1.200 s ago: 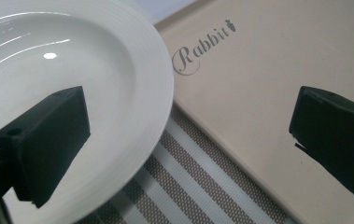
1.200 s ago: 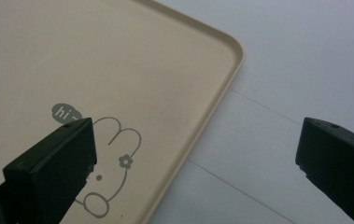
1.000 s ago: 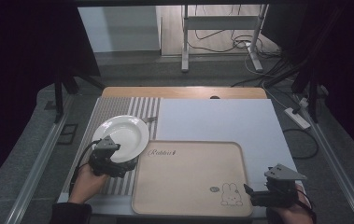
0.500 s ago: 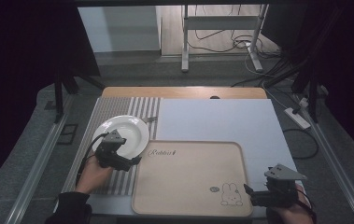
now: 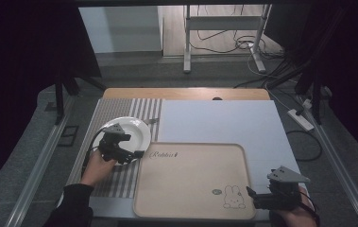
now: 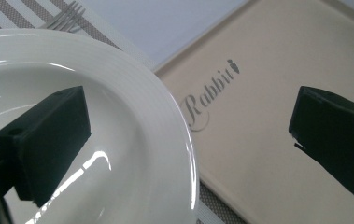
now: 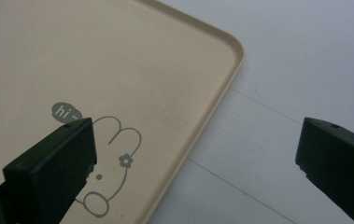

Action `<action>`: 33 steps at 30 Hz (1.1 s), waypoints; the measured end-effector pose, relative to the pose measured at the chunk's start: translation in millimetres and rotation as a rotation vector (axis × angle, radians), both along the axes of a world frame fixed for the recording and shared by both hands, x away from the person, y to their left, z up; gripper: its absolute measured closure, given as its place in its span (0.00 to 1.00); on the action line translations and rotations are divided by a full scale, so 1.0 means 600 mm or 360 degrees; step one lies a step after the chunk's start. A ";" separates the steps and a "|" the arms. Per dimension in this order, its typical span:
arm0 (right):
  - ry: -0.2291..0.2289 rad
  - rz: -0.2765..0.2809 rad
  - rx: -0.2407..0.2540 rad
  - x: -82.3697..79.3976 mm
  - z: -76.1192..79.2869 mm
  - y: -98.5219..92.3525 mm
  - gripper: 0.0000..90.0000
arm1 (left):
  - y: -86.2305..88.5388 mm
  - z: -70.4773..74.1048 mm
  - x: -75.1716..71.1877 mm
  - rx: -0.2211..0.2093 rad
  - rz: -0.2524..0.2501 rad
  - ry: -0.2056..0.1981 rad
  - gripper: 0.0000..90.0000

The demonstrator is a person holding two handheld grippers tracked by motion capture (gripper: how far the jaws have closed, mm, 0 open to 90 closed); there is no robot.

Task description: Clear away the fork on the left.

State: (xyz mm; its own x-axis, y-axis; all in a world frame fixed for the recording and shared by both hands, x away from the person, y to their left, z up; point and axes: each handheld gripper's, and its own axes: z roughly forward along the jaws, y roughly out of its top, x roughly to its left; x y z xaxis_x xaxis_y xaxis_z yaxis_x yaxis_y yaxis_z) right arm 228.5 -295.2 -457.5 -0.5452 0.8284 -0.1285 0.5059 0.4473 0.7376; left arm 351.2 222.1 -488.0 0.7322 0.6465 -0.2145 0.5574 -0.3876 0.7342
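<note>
A white plate [image 5: 128,126] lies on a striped placemat [image 5: 115,182] at the table's left. My left gripper [image 5: 132,152] stands open at the plate's near right rim. In the left gripper view, my left gripper [image 6: 191,116] has one jaw over the plate's [image 6: 132,121] inside and the other over the beige tray [image 6: 258,140], so the rim lies between them. The beige tray [image 5: 191,179], printed with a rabbit, is bare. My right gripper [image 5: 254,198] is open at its near right corner. In the right gripper view, my right gripper [image 7: 195,135] straddles the tray's [image 7: 156,70] right edge.
A fork [image 5: 152,121] lies just beyond the plate on the placemat, its tines [image 6: 67,16] seen past the plate's rim. A white mat [image 5: 224,123] covers the table's middle and right. The wooden table edge [image 5: 186,93] runs along the back.
My left gripper has moved forward and to the right, up to the plate's near rim beside the tray. The right gripper has stayed where it was.
</note>
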 end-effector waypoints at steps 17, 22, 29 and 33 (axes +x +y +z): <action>0.0002 0.0000 0.0001 0.000 0.000 0.000 0.00 | -0.010 0.004 0.058 -0.0002 0.0003 0.0047 0.00; 0.0004 0.0000 0.0001 0.000 0.000 0.000 0.00 | -0.019 0.004 0.078 0.0028 0.0011 0.0068 0.00; 0.0005 0.0003 0.0000 0.001 0.000 0.000 0.00 | -0.029 0.001 0.100 0.0045 0.0049 0.0111 0.01; 0.0007 0.0004 -0.0002 0.001 0.000 0.000 0.00 | -0.032 0.002 0.119 0.0039 0.0036 0.0114 0.02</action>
